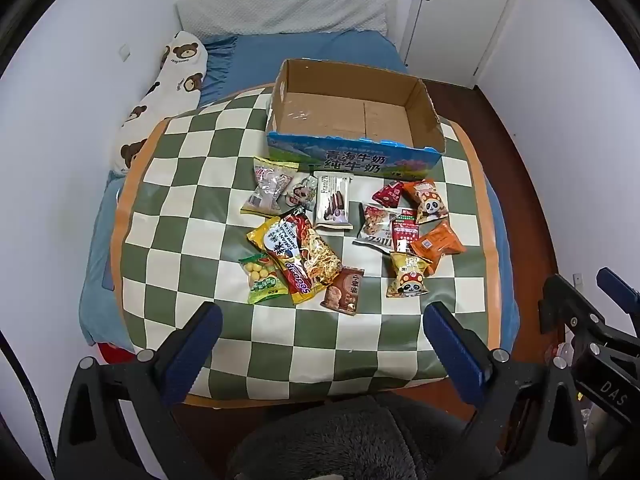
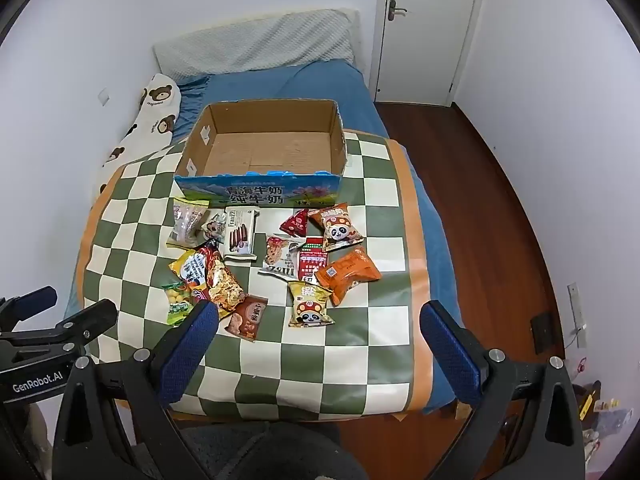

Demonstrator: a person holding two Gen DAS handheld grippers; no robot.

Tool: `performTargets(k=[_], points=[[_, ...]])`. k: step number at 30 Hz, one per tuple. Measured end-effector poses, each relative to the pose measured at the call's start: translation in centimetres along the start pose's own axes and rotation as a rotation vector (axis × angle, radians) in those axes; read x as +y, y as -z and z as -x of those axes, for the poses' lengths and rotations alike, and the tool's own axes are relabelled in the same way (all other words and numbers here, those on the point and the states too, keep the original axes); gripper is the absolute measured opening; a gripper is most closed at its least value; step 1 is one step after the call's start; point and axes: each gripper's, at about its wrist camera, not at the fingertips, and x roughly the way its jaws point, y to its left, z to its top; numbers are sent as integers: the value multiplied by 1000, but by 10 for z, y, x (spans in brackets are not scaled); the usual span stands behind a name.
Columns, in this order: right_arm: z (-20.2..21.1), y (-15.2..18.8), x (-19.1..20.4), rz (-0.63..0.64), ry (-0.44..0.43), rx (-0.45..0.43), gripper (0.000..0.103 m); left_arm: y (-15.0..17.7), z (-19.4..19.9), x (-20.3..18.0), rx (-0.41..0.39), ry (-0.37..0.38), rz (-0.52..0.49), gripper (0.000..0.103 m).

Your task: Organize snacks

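Here left tongs (image 1: 322, 330) spread wide, empty; right tongs (image 2: 320, 326) same, above snacks (image 2: 272, 264).

The left gripper (image 1: 322, 322) hangs with jaws wide apart and nothing between them. Just ahead, snack packets (image 1: 344, 236) lie scattered on the checkered mat (image 1: 192, 200); beyond them stands an open cardboard box (image 1: 352, 152).

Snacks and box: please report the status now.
Left gripper and right gripper open, holding nothing. Snack packets all on checkered cloth. Cardboard box empty. Nothing blocking.
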Motion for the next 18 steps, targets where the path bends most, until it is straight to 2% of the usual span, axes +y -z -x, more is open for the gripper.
performTargets(k=[18], points=[[6, 1, 3, -12, -23, -11, 102, 0, -1, 0, -5, -6, 1, 103]])
